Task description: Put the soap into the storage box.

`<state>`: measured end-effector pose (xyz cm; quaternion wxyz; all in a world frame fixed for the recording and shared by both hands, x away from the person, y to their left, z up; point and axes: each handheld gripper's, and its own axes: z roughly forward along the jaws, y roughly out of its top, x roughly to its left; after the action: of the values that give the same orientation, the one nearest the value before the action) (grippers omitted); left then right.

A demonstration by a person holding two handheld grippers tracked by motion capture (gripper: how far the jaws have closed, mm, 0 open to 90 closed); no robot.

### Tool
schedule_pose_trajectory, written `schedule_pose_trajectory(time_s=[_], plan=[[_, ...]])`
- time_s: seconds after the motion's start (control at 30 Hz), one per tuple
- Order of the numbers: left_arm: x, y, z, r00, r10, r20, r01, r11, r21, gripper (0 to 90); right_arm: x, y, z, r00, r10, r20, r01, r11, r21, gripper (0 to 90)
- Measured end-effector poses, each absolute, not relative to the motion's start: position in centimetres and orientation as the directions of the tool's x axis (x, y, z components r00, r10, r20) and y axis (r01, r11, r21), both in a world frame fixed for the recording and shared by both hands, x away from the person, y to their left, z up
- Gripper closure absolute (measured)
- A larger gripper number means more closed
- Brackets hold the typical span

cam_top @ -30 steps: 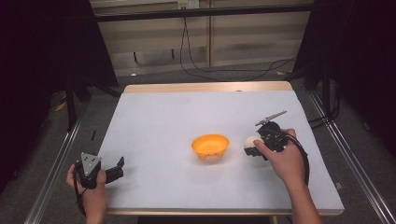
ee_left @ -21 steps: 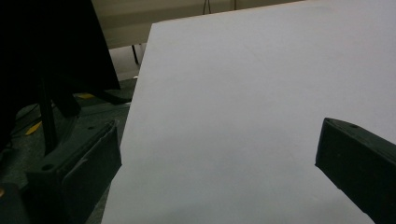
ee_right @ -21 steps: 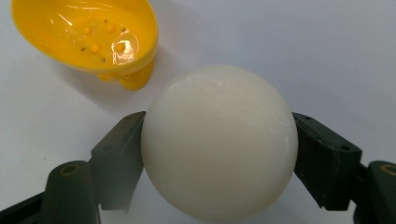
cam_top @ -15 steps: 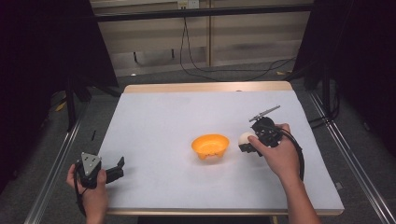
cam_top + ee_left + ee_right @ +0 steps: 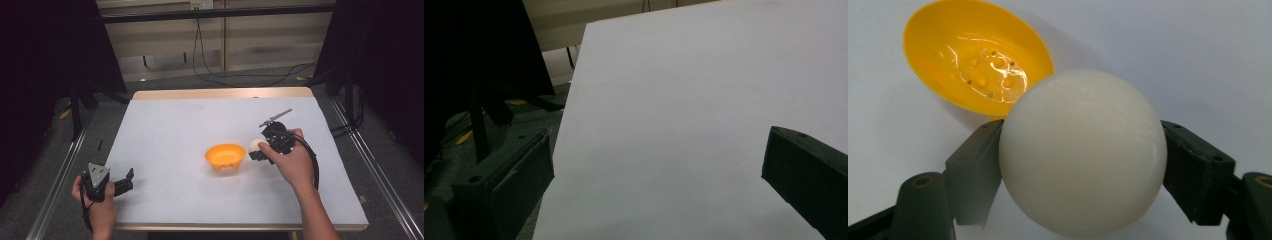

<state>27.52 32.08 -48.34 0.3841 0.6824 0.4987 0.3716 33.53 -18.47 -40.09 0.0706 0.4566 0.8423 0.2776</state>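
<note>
The right gripper (image 5: 1083, 165) is pinching a white ball (image 5: 1083, 152) between its two black jaws, one jaw pressing on each side. The ball is round, so it is presenting no long axis and no pointing direction. In the high view the right gripper (image 5: 260, 150) is holding the ball (image 5: 254, 145) just above the table (image 5: 165, 130), with the person's right hand (image 5: 292, 162) wrapping the gripper body behind it.

Directly ahead of the jaws, an orange bowl (image 5: 973, 55) is sitting upright with its mouth facing up; its rim is lying just beside the ball. In the high view the bowl (image 5: 225, 156) is the one thing standing ahead of the ball. Bare table is extending beyond the bowl and toward the far wooden edge (image 5: 220, 93).

The left gripper (image 5: 122, 182) is resting at the near left corner, well apart from the bowl, with the left hand (image 5: 97, 200) holding it. Its jaws are spread wide, with nothing between them. In the left gripper view, the table's left edge (image 5: 569, 125) is running just inside one jaw, and open white surface is lying ahead.
</note>
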Motion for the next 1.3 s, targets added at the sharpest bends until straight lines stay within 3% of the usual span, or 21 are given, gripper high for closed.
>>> schedule_pose_trajectory(time_s=[1.3], plan=[[27.6,32.1,-48.3,0.229,0.967,0.116,0.398,-0.202,0.895,0.0,34.9,-13.4,-39.3,-0.627,0.766,0.139,0.701,0.477,0.531,24.1]])
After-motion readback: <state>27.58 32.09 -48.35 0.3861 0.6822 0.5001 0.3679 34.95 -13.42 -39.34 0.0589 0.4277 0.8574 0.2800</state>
